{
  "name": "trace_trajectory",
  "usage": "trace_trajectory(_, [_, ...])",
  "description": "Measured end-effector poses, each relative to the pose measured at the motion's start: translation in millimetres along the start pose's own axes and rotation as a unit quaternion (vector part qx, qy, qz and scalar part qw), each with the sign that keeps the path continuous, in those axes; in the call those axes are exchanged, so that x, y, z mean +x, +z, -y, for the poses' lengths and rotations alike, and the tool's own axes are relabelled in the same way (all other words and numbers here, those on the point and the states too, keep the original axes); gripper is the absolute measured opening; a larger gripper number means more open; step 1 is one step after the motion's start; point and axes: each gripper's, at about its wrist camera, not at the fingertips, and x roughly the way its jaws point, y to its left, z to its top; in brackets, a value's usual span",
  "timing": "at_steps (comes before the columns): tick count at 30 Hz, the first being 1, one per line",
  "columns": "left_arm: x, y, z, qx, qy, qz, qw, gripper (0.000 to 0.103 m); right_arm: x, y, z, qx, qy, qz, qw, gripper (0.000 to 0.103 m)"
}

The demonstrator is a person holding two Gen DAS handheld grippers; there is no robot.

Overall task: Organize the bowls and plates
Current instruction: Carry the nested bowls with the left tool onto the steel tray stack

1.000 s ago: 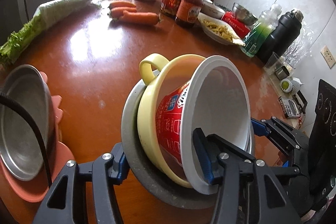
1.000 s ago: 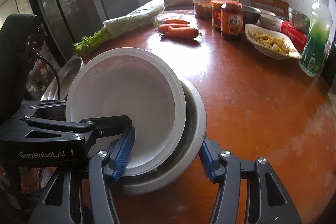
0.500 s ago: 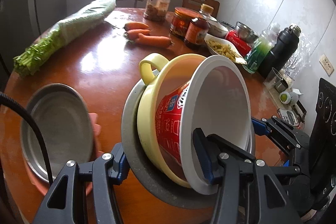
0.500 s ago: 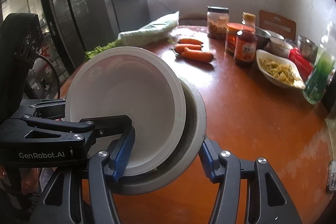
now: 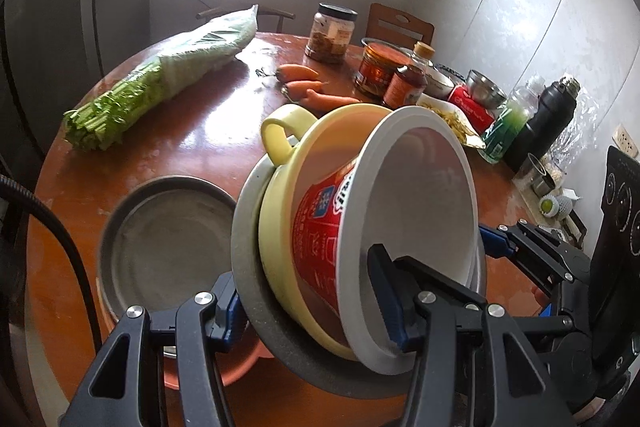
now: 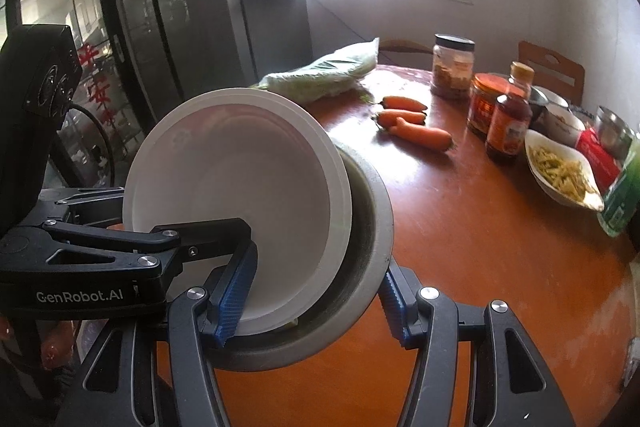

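Observation:
A tilted stack of bowls hangs above the round brown table (image 5: 192,131): a grey metal bowl (image 5: 256,311) outermost, a yellow handled bowl (image 5: 280,223) in it, and a white paper bowl (image 5: 428,203) with red print innermost. My left gripper (image 5: 308,307) is shut on the stack's near rim, one finger inside the paper bowl. My right gripper (image 6: 316,307) is shut on the opposite rim, across the paper bowl (image 6: 240,187) and the grey bowl (image 6: 372,223). One of its fingertips (image 5: 494,245) shows behind the stack. A grey metal plate (image 5: 168,243) rests on a pink plate (image 5: 240,363) below.
On the table lie bagged greens (image 5: 168,75), carrots (image 6: 416,131), jars (image 6: 452,71), a sauce bottle (image 6: 510,123), a dish of food (image 6: 560,171), a green bottle (image 5: 508,123) and a black flask (image 5: 548,115). A dark fridge (image 6: 180,27) stands at the left.
Both grippers have risen with the stack of bowls still clamped. The table has dropped away in both views. The metal plate on the pink plate has come fully into the left wrist view.

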Motion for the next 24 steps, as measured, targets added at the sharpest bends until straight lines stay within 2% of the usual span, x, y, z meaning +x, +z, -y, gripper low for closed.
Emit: trace_trajectory(24, [-19.4, 14.0, -53.8, -0.020, 0.011, 0.014, 0.9996, 0.054, 26.8, 35.0, -40.7, -0.029, 0.011, -0.002, 1.000, 0.060])
